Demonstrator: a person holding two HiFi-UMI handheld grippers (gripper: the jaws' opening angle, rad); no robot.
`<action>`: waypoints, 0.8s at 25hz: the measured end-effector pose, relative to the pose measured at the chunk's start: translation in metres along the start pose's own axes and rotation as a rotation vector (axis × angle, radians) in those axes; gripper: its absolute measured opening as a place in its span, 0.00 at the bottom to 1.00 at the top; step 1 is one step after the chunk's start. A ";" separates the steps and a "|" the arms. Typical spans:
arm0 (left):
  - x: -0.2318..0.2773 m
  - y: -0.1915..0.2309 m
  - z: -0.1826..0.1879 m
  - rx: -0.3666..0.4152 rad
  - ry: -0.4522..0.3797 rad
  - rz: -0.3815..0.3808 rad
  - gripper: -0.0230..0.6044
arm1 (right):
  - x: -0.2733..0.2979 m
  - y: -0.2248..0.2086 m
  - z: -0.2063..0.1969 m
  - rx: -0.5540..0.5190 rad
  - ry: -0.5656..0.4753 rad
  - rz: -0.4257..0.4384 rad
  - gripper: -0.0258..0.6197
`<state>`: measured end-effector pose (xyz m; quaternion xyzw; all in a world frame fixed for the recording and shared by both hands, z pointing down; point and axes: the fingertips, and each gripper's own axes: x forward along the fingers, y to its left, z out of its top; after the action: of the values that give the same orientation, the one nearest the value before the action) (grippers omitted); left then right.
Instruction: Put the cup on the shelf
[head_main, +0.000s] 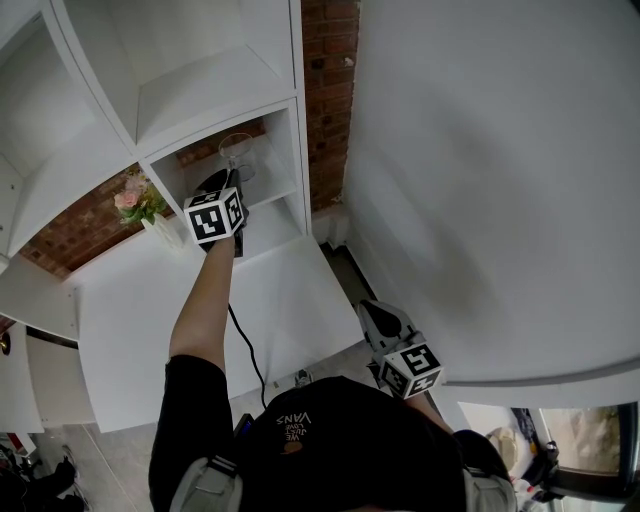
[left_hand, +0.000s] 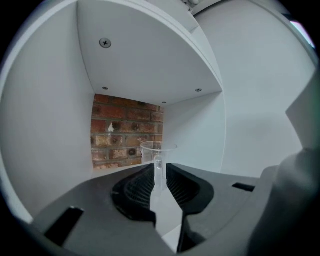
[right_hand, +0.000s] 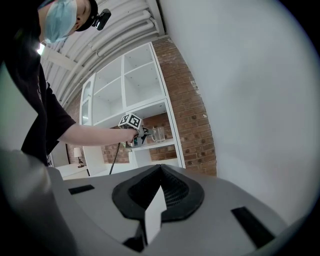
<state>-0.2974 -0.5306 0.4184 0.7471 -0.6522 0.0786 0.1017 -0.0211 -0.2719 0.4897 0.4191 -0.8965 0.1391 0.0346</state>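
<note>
One step seems left: the left claw (left_hand: 159, 169), pinching the cup (left_hand: 153, 148) inside the shelf (left_hand: 150, 65) at twelve o'clock, must release; right claw (right_hand: 160, 169) hangs closed, empty.

Cup (head_main: 238, 155) in lower right compartment of shelf (head_main: 215, 95), brick wall (head_main: 325, 90) behind. Cup's wall between jaws of left gripper (head_main: 232, 180). Flowers (head_main: 135, 198) on table (head_main: 200, 330), left of compartment. Right gripper (head_main: 375, 315) well apart, before table.
</note>
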 end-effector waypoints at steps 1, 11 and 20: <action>-0.004 -0.001 0.001 0.001 -0.008 0.003 0.12 | -0.002 0.001 -0.001 0.003 0.000 0.006 0.04; -0.067 -0.025 -0.009 0.011 -0.085 0.018 0.12 | -0.027 0.003 -0.003 -0.014 -0.007 0.049 0.04; -0.143 -0.062 -0.038 0.032 -0.123 0.009 0.07 | -0.054 0.011 -0.013 -0.021 0.029 0.127 0.04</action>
<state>-0.2545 -0.3761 0.4160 0.7490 -0.6594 0.0434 0.0489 0.0047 -0.2217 0.4905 0.3592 -0.9220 0.1377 0.0430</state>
